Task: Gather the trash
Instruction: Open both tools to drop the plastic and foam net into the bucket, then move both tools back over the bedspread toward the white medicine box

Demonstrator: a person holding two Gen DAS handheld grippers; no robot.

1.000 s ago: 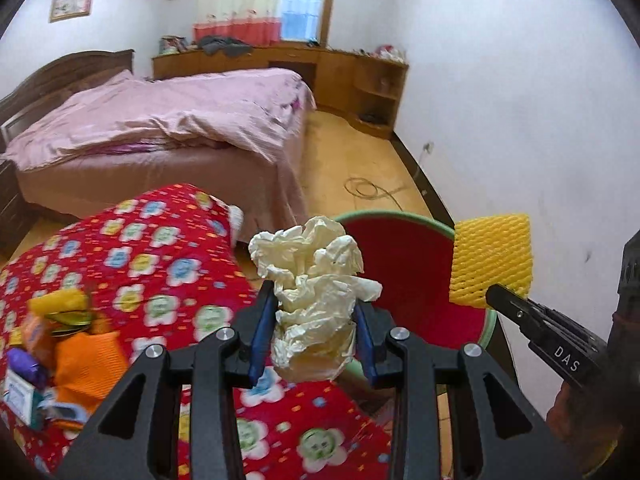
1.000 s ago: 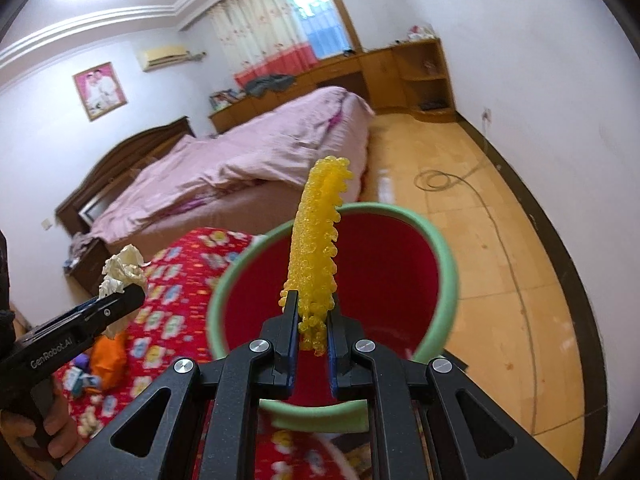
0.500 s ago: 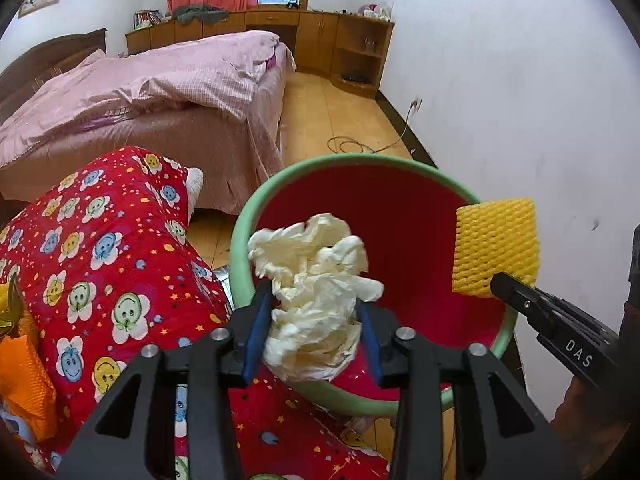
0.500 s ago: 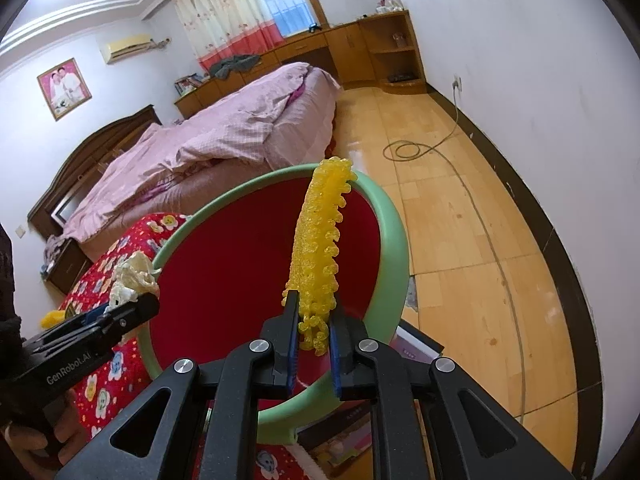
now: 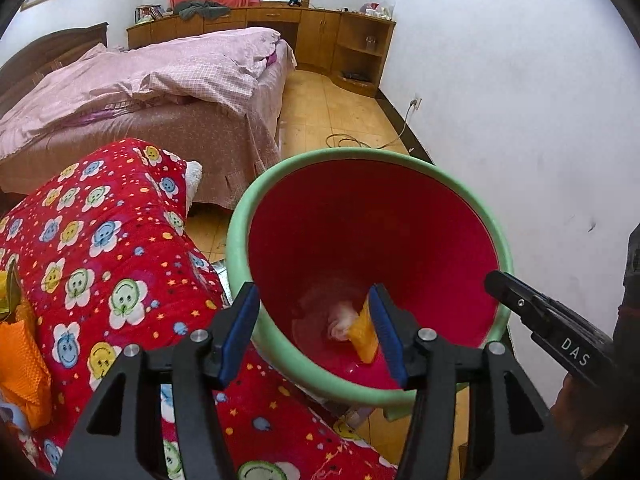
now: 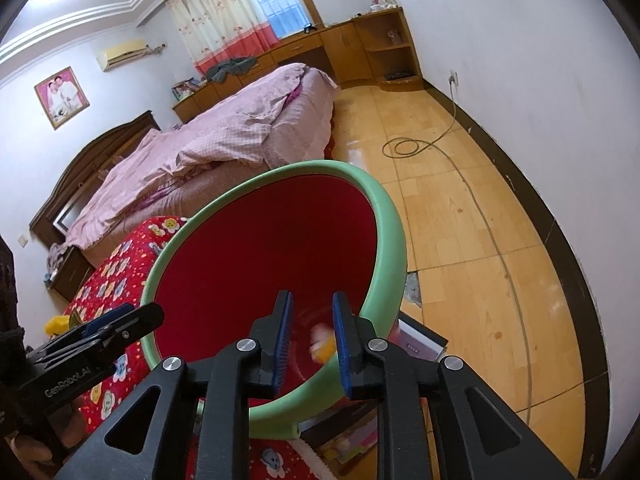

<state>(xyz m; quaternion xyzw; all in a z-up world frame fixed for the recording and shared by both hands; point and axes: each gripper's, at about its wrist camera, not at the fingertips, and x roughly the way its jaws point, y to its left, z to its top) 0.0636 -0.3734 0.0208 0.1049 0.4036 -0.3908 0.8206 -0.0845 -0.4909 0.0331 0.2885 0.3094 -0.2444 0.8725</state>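
Observation:
A red bin with a green rim (image 5: 400, 158) (image 6: 390, 216) stands beside the red flowered blanket. My left gripper (image 5: 314, 334) is open and empty over the bin's near edge. My right gripper (image 6: 310, 342) is open and empty over the bin too. It also shows in the left wrist view at the right (image 5: 504, 282). At the bin's bottom lie a crumpled white paper (image 5: 342, 318) and a yellow foam net (image 5: 362, 334), both blurred. They also show between my right fingers, the net (image 6: 326, 348) beside the paper (image 6: 318, 330).
The red flowered blanket (image 5: 100, 248) carries orange and yellow trash (image 5: 20, 360) at its left edge. A pink bed (image 5: 160, 92) lies behind. A cable (image 6: 408, 146) lies on the wooden floor. A white wall (image 5: 520, 120) is close on the right.
Both grippers have opened. The white paper and the yellow foam net have dropped into the red bin. Both grippers have moved closer over the bin.

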